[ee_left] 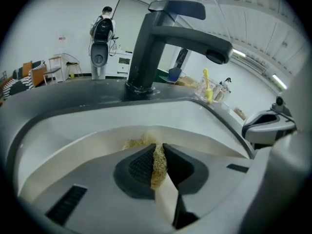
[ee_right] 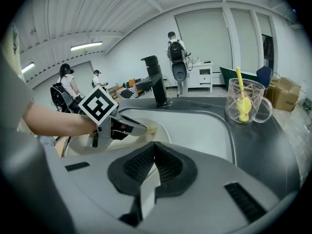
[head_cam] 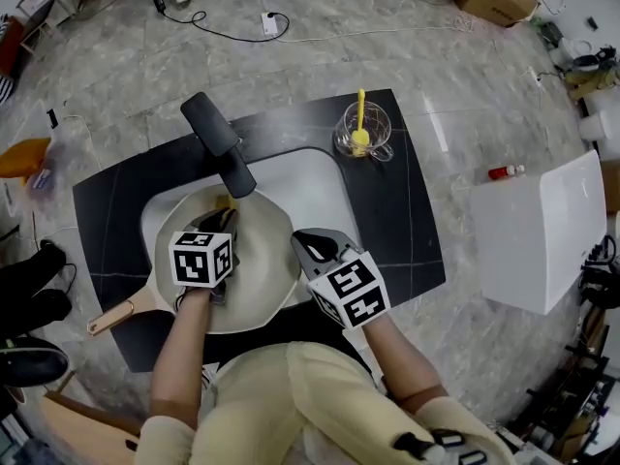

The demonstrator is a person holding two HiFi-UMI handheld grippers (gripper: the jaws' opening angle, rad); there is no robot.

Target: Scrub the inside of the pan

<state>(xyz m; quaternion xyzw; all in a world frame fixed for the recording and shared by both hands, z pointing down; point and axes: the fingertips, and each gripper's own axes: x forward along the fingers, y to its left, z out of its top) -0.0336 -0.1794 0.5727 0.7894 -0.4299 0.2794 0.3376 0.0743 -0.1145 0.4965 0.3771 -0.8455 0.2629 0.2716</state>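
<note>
Left gripper [ee_left: 159, 156]: one, jaws clamped on one yellow scrubber [ee_left: 157, 167], inside one cream pan [head_cam: 268, 289]. I count one sink [head_cam: 315, 177] holding the pan and one black faucet [head_cam: 223, 143] above it. Right gripper [head_cam: 306, 246]: one, jaws together on nothing, at the pan's right rim. One glass mug [head_cam: 376, 141] holding one yellow brush [head_cam: 359, 114] stands on the counter [head_cam: 407, 211].

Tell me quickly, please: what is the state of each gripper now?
Left gripper: shut on the yellow scrub pad.
Right gripper: shut, nothing between its jaws.
</note>
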